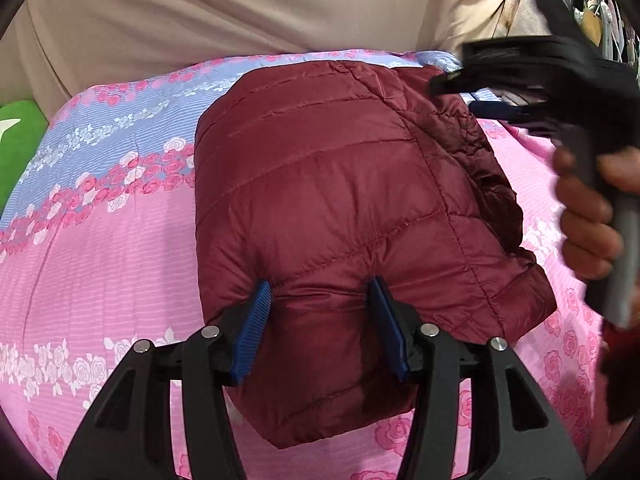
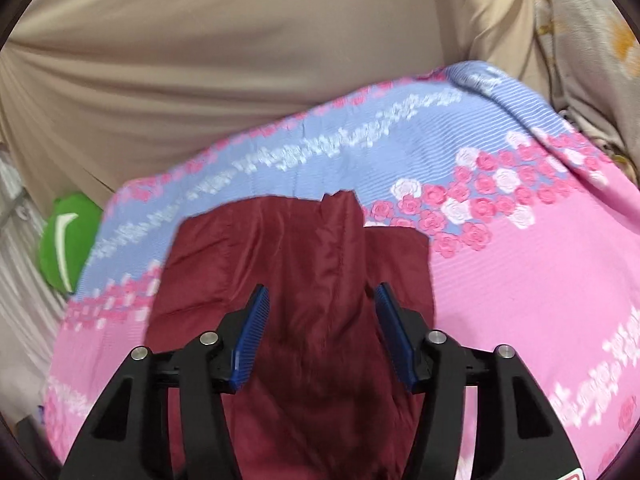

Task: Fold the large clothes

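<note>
A maroon quilted puffer jacket (image 1: 340, 200) lies folded into a compact bundle on a pink and blue floral bedsheet (image 1: 100, 248). My left gripper (image 1: 320, 300) is open, its blue pads pressing on the near edge of the bundle with fabric bulging between them. My right gripper (image 1: 472, 94) shows in the left wrist view at the bundle's far right corner, held by a hand. In the right wrist view the right gripper (image 2: 320, 304) is open over the jacket (image 2: 296, 264), its jaws wide apart and the fabric lying between them.
A beige curtain (image 1: 240, 12) hangs behind the bed. A green cushion (image 1: 16, 140) sits at the left edge, also in the right wrist view (image 2: 68, 236). The person's hand (image 1: 588, 216) holds the right gripper's handle. A patterned cloth (image 2: 592, 40) hangs at the far right.
</note>
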`<state>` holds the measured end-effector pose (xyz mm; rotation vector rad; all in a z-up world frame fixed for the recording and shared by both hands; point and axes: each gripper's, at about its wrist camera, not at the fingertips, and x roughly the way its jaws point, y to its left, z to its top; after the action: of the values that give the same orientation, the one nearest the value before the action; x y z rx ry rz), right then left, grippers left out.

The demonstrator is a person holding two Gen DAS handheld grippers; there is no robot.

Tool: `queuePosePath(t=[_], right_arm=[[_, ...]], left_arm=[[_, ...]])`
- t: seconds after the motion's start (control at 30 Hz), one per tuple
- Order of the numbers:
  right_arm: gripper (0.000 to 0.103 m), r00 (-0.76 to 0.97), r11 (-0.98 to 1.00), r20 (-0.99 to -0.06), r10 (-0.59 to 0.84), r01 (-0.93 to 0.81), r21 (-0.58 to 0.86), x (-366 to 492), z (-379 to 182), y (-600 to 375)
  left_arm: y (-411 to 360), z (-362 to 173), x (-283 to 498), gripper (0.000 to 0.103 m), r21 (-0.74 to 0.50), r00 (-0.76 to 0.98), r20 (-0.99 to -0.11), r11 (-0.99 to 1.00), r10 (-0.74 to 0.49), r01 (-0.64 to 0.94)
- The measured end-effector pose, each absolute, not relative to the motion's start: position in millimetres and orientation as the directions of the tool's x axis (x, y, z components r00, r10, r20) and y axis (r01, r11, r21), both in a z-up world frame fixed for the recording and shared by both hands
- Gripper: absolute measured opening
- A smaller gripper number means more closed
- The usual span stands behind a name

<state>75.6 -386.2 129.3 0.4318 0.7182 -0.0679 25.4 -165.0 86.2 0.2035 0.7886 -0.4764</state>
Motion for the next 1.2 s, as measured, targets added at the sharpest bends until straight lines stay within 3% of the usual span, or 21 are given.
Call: queuePosePath(t=[0.03, 0.13, 0.4, 0.5, 0.57, 0.73, 0.93, 1.03, 1.1, 1.13, 1.17, 1.2], right_arm=[[0.008, 0.754, 0.907, -0.651, 0.082, 0.214, 0.363, 80, 123, -385], [0.004, 0.776, 0.901, -0.630, 0.043, 0.242, 0.360, 80, 114, -389], [0.005, 0.665, 0.943, -0.742, -0.084, 0.294, 0.156, 110, 58, -382], [0.006, 0.661, 0.940, -0.747, -0.067, 0.293, 0.176, 108, 63, -388], [0.013, 0.684, 0.926, -0.728, -0.044, 0.301, 0.227, 89, 81, -391], [0.014, 0.738, 0.949, -0.673, 0.033, 0.189, 0.253, 4, 122, -367], [0.012, 0.636, 0.943, -0.768, 0.071, 0.208, 0.259, -40, 53, -349], [0.009, 0.644, 0.939, -0.763, 0.055, 0.227, 0.258, -39, 44, -349], [0.014, 0.648, 0.938, -0.760, 0.045, 0.234, 0.255, -41, 53, -349], [0.024, 0.671, 0.930, -0.739, 0.057, 0.234, 0.285, -46, 60, -354], [0.044, 0.687, 0.921, -0.723, 0.071, 0.233, 0.313, -51, 63, -359], [0.057, 0.700, 0.911, -0.710, 0.080, 0.239, 0.337, -53, 65, -366]], left_arm=[[-164, 85, 26, 0.050, -0.002, 0.604, -0.722, 0.874, -0.337, 0.485], [-166, 84, 28, 0.051, -0.004, 0.601, -0.722, 0.871, -0.342, 0.491], [-183, 78, 25, 0.055, 0.040, 0.618, -0.708, 0.855, -0.342, 0.518], [-184, 75, 26, 0.055, 0.048, 0.615, -0.717, 0.858, -0.328, 0.512], [-183, 75, 26, 0.055, 0.048, 0.613, -0.721, 0.858, -0.324, 0.511], [-181, 74, 27, 0.055, 0.044, 0.612, -0.720, 0.859, -0.326, 0.509], [-182, 72, 28, 0.057, 0.055, 0.619, -0.716, 0.858, -0.322, 0.510], [-183, 72, 27, 0.059, 0.070, 0.620, -0.717, 0.852, -0.319, 0.518], [-168, 82, 31, 0.067, -0.027, 0.578, -0.721, 0.848, -0.384, 0.529], [-156, 89, 34, 0.074, -0.100, 0.550, -0.715, 0.842, -0.431, 0.529], [-134, 99, 42, 0.089, -0.198, 0.527, -0.696, 0.837, -0.487, 0.511], [-122, 103, 47, 0.097, -0.238, 0.528, -0.683, 0.837, -0.506, 0.494]])
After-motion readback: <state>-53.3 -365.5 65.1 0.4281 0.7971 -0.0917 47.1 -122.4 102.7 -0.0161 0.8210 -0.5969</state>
